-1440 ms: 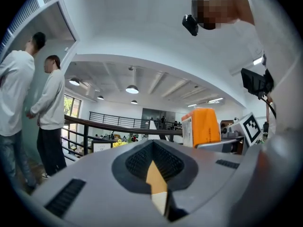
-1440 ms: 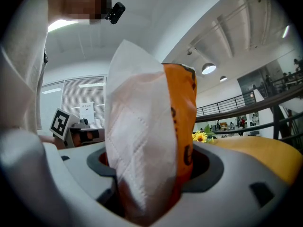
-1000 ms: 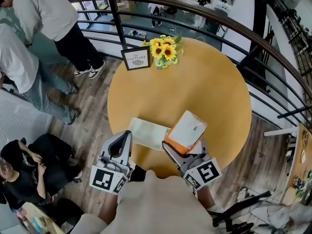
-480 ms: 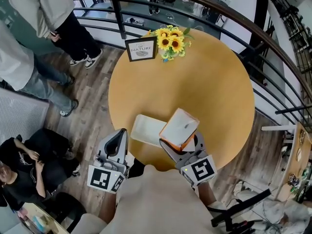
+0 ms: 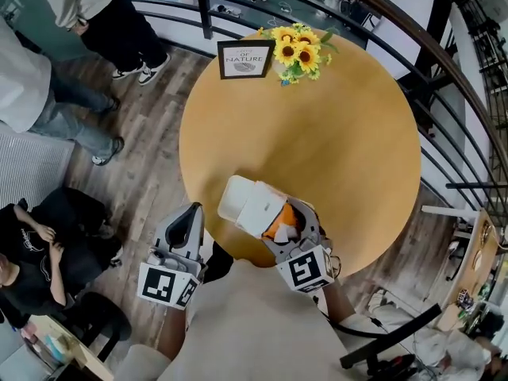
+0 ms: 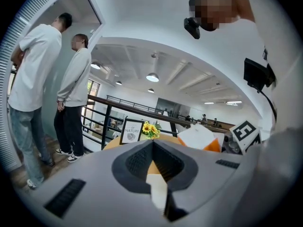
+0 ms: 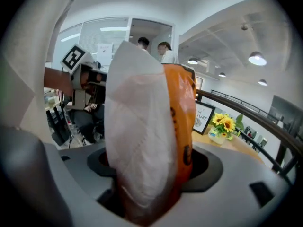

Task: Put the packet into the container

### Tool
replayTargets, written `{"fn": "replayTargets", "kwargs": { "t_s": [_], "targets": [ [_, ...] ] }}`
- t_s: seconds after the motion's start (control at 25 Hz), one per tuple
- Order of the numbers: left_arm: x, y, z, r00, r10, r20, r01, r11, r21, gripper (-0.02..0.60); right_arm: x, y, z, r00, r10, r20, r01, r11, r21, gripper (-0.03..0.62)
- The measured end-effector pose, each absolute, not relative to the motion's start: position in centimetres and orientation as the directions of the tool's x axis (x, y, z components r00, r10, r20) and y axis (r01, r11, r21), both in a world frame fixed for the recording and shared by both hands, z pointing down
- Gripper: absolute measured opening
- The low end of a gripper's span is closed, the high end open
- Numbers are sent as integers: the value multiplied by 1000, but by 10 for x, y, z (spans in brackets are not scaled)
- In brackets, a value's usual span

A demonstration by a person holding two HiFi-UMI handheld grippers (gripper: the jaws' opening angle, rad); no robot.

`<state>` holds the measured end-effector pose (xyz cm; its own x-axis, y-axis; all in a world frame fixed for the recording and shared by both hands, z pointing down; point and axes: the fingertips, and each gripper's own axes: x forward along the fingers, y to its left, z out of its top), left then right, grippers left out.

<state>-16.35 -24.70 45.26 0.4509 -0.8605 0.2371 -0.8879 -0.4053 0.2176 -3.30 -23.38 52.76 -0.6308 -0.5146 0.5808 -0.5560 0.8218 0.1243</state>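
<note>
The packet (image 5: pixel 263 210), white on one face and orange at its lower edge, is gripped between the jaws of my right gripper (image 5: pixel 287 225). It hangs tilted over the right end of the white container (image 5: pixel 232 194), which lies near the front edge of the round yellow table (image 5: pixel 317 133). In the right gripper view the packet (image 7: pixel 147 136) fills the middle, clamped between both jaws. My left gripper (image 5: pixel 189 217) is shut and holds nothing, just off the table's edge, left of the container. In the left gripper view the packet (image 6: pixel 201 137) shows at the right.
A framed sign (image 5: pixel 246 59) and a bunch of sunflowers (image 5: pixel 298 52) stand at the table's far edge. A dark railing (image 5: pixel 444 78) curves behind the table. People stand at the left (image 5: pixel 48 94), and one sits at the lower left (image 5: pixel 32 252).
The right gripper has come down and rolled, bringing the packet left from above the table to low over the container. The left gripper has shifted a little and stayed shut.
</note>
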Motion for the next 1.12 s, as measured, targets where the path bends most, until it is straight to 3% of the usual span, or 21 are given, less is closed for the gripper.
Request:
{"fn": "replayTargets", "kwargs": {
  "t_s": [0.4, 0.8, 1.12],
  "targets": [
    [-184, -236, 456, 402, -883, 243, -909, -353, 221, 5, -41, -217, 580, -454, -445, 772, -251, 895, 368, 359],
    [-189, -235, 456, 388, -890, 239, -914, -339, 224, 5, -41, -216, 609, -432, -316, 845, -341, 924, 171, 359],
    [-197, -234, 455, 365, -902, 232, -922, -315, 224, 5, -42, -228, 639, -329, -185, 926, -337, 939, 68, 359]
  ]
}}
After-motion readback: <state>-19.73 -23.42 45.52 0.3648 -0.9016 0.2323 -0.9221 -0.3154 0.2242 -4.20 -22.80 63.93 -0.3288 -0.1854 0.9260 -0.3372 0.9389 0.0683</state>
